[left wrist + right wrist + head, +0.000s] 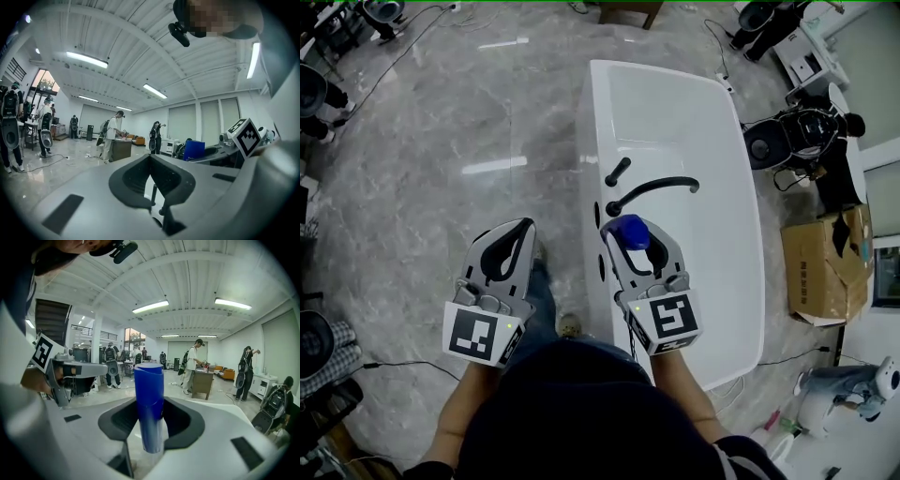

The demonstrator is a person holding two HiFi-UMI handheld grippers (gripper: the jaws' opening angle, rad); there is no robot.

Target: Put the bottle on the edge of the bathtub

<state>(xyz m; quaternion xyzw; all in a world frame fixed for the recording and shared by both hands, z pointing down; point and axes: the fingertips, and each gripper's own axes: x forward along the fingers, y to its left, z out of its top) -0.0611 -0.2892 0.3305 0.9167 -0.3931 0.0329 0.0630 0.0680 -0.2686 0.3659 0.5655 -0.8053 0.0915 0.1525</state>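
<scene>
A blue bottle (pixel 628 228) stands upright between the jaws of my right gripper (pixel 633 238), which is shut on it. In the head view the bottle hangs over the left rim of the white bathtub (pixel 589 141), just in front of the black curved faucet (pixel 652 190). The right gripper view shows the blue bottle (pixel 149 399) gripped about its lower part, its cap end up. My left gripper (pixel 525 226) is held to the left of the tub over the floor, shut and empty. In the left gripper view the bottle (pixel 193 150) shows at the right.
A black lever handle (pixel 617 172) sits on the tub rim behind the faucet. A cardboard box (pixel 825 267) and black machines stand right of the tub. Cables run over the grey marble floor (pixel 441 141). Several people stand far off in the hall.
</scene>
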